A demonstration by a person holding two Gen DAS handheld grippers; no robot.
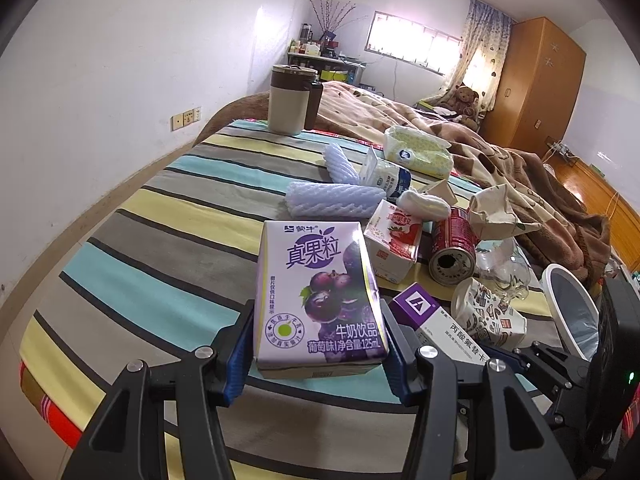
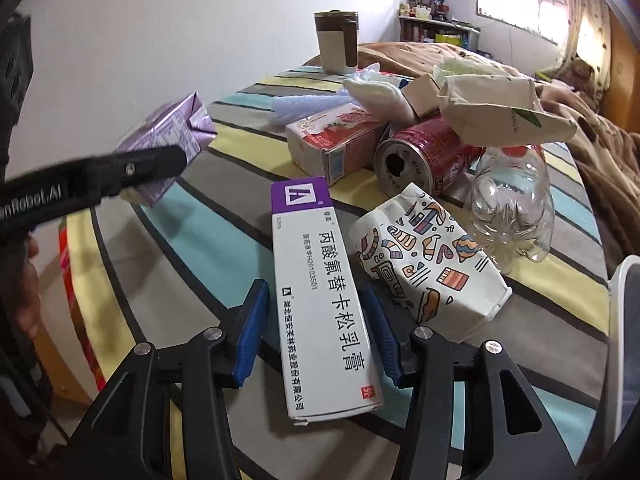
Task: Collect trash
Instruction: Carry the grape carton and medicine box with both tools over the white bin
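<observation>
My left gripper (image 1: 318,344) is shut on a purple grape milk carton (image 1: 318,296), held just above the striped cloth; the carton also shows in the right wrist view (image 2: 168,136). My right gripper (image 2: 316,332) is open, its blue pads astride a long white and purple ointment box (image 2: 320,292) that lies flat on the cloth, with a gap on each side. Trash lies beyond: a patterned paper cup (image 2: 428,264), a red can (image 2: 424,160), a clear plastic bottle (image 2: 516,204), a strawberry milk carton (image 2: 340,140) and a torn paper bag (image 2: 500,108).
A white bin with a liner (image 1: 572,312) stands at the right edge. A brown and beige mug (image 1: 290,98) stands at the far end. Foam fruit nets (image 1: 332,200), a tissue pack (image 1: 418,150) and a brown blanket (image 1: 520,176) lie behind the pile.
</observation>
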